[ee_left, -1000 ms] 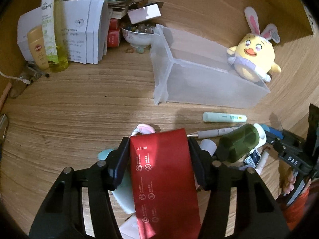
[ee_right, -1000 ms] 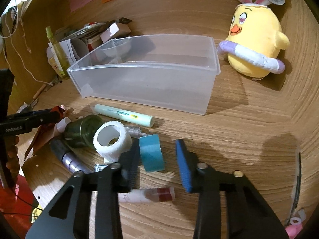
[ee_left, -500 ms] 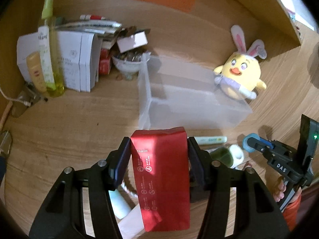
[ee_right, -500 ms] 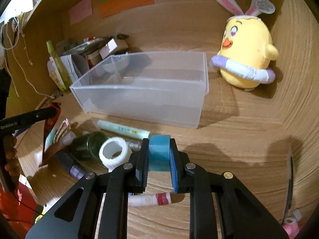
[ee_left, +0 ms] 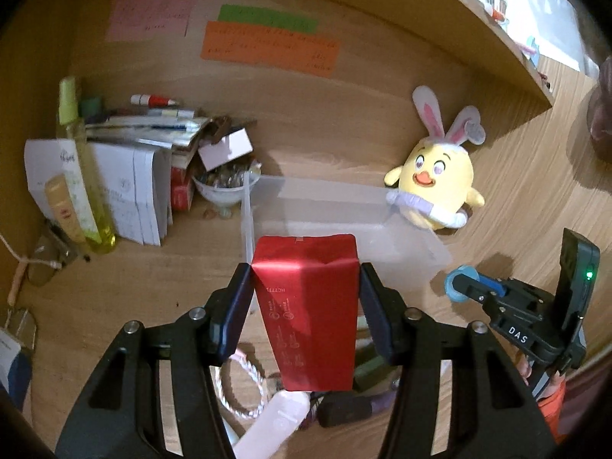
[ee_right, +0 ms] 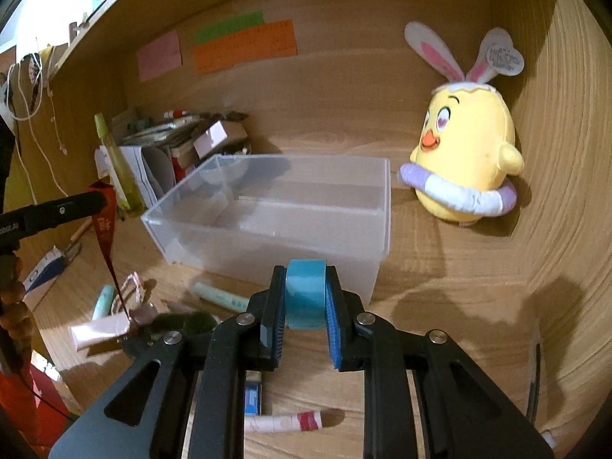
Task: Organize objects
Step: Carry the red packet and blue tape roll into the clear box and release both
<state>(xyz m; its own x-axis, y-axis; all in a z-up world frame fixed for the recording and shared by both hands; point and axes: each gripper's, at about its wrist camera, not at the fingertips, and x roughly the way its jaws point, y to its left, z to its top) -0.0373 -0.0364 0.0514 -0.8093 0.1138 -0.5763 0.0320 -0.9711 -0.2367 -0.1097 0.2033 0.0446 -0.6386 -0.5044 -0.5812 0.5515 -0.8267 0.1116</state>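
My left gripper (ee_left: 306,285) is shut on a red foil packet (ee_left: 310,313), held above the desk in front of the clear plastic bin (ee_left: 325,210). In the right wrist view that packet (ee_right: 106,229) hangs edge-on from the left gripper's finger at far left. My right gripper (ee_right: 305,298) is shut on a blue tape roll (ee_right: 305,292), lifted just before the clear plastic bin (ee_right: 275,229), which holds nothing I can see. The blue tape roll (ee_left: 459,283) also shows at the right of the left wrist view.
A yellow chick plush (ee_right: 464,168) stands right of the bin. Papers, bottles and a bowl (ee_left: 220,191) crowd the back left corner. On the desk below lie a mint pen (ee_right: 220,298), a dark green bottle (ee_right: 183,323), a pink cord (ee_left: 241,386) and a lip balm tube (ee_right: 283,422).
The right gripper closed on the blue tape roll and lifted it off the desk. The left gripper rose with the red packet, and both views tilted up toward the back wall.
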